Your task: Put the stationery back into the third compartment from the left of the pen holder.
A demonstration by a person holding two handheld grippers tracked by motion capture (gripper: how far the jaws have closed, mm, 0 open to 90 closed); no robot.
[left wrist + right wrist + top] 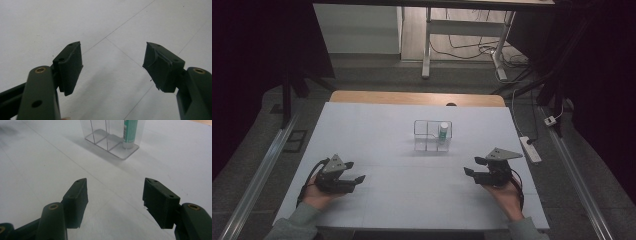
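Beyond the right gripper (115, 195), fingers wide like the left's (113, 66), the tube (129, 131) is cropped.

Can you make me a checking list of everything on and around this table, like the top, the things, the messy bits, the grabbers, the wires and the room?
Surface: white table top with thin seam lines, wooden edge at the far side.
Job's things: clear plastic divided organizer near the middle; white-capped green-and-white tube upright in its right compartment.
Clutter: nothing seen.
Grippers: left gripper and right gripper both open, nothing between the jaws.
Cables: white power strip and loose wires on the floor.
Surroundings: grey floor, white desk legs beyond.
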